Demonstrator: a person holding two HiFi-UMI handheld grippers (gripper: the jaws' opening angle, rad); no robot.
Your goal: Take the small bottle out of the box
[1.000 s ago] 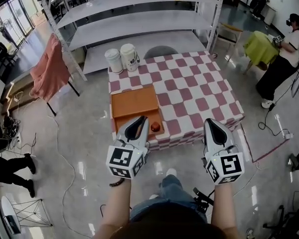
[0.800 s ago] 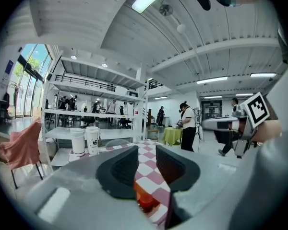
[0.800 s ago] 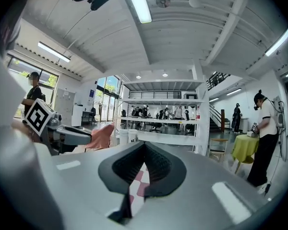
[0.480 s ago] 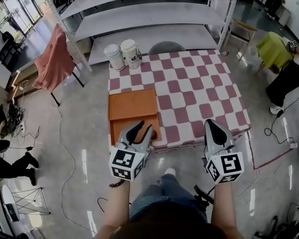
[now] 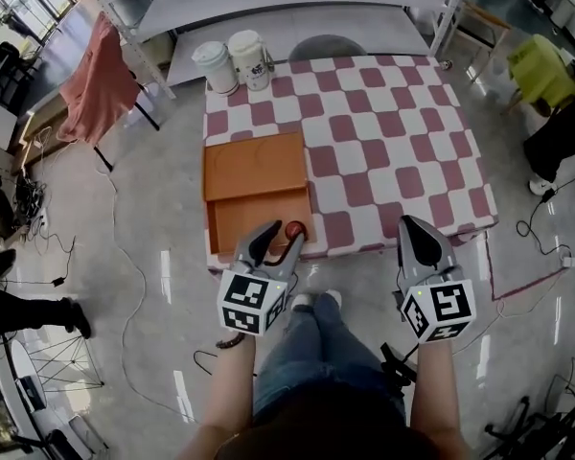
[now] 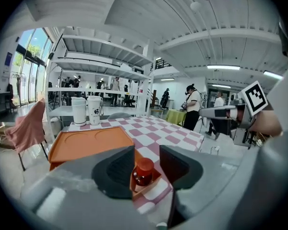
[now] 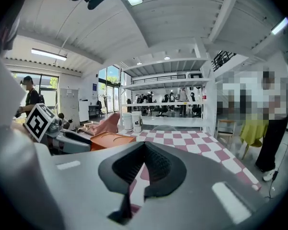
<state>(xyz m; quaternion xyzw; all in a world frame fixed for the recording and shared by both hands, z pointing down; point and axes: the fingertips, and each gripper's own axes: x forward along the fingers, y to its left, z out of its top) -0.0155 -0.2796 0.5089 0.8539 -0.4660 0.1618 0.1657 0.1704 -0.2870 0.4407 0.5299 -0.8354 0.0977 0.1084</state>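
Head view first: the box (image 5: 251, 214) is orange and sits at the near-left corner of the checkered desk (image 5: 393, 142), with its lid lying flat behind it. The bottle (image 5: 295, 229) stands in the box's near-right corner, right by the desk's front edge. The left tongs (image 5: 281, 235) are at that same corner, with the bottle beside the tip of their right-hand jaw. The right tongs (image 5: 411, 226) hang off the desk's near edge, well apart from the box. So the left side is clearly nearer, and I'd say the grab is its job.

Left gripper view: the left tongs (image 6: 147, 157) are opening, jaws wide apart right now. The bottle (image 6: 144, 172) shows in the gap between them, about level with the tips and maybe slightly ahead. Neither pad looks to be pressing on it, so nothing is actually held. It's upright, long axis vertical, so the jaws would close on it from the two sides. It's a stubby little thing with a red cap and a dark reddish body, tucked tight into the corner of the box (image 6: 93, 143). My guess is the box walls leave little room there, so the tongs probably need to come in a touch further and centred before they squeeze.

Right gripper view: the right tongs (image 7: 144, 150) have their jaws closed together with nothing in them. The bottle isn't visible from here, only the box (image 7: 110, 139) off to the left.
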